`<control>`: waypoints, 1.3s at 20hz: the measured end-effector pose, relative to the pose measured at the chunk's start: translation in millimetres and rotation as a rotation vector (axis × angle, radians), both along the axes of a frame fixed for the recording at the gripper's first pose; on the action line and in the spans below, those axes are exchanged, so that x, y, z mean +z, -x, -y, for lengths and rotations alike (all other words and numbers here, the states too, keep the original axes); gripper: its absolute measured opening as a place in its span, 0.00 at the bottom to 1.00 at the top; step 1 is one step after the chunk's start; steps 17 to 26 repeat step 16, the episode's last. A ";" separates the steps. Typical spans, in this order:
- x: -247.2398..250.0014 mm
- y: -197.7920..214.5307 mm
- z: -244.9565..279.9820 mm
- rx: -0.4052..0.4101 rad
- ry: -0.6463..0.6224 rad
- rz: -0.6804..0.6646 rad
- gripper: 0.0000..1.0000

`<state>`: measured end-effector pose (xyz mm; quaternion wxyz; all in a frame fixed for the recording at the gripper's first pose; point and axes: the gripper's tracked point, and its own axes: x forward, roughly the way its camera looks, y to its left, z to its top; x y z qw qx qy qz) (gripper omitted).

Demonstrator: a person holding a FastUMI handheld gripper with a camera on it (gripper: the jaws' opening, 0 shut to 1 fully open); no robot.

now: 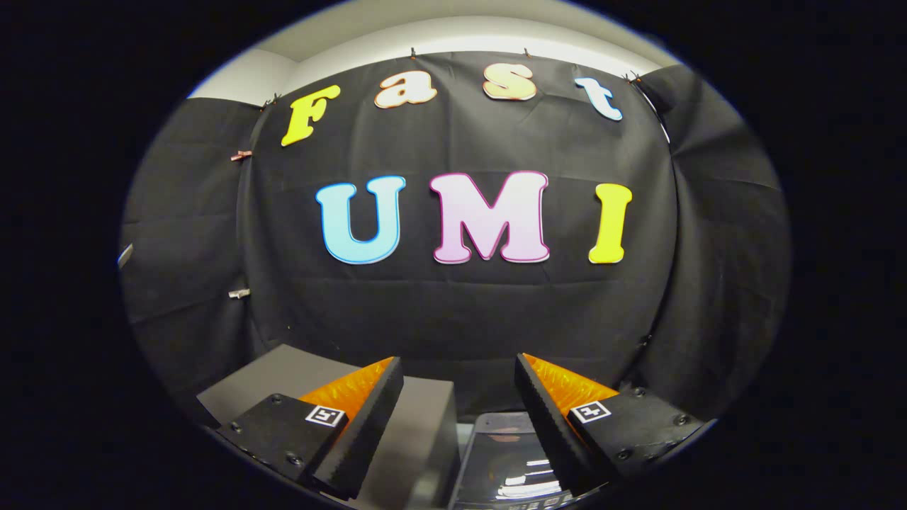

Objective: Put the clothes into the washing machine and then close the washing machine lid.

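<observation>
My gripper (459, 361) is open, its two fingers spread wide with nothing between them. It is held high and faces the booth's back wall. Below the fingers lies a dark glossy panel (506, 460) with light reflections on it, which looks like the washing machine's lid, seen from above. A grey box-shaped body (425, 418) sits under and beyond the left finger; I cannot tell whether it belongs to the machine.
The black cloth wall (460, 312) stands close ahead and wraps round on both sides. A white wall strip (453, 32) shows above the cloth. A few clips (239, 292) hold the cloth on the left.
</observation>
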<state>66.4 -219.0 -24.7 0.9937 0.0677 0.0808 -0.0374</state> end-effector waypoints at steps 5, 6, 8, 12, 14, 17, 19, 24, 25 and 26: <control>12.4 -1.6 -77.4 0.037 -0.026 0.028 0.99; 12.9 2.0 -87.8 0.041 -0.024 0.025 0.99; 16.8 7.1 -112.1 0.062 -0.016 0.027 0.99; 27.4 10.7 -136.3 0.057 0.040 0.053 0.99; 25.4 10.8 -150.6 0.071 0.037 0.055 0.98; 18.8 12.1 -157.3 0.083 0.034 0.034 0.98; 18.8 12.1 -157.3 0.083 0.034 0.034 0.98; 18.8 12.1 -157.3 0.083 0.034 0.034 0.98; 18.8 12.1 -157.3 0.083 0.034 0.034 0.98; 18.8 12.1 -157.3 0.083 0.034 0.034 0.98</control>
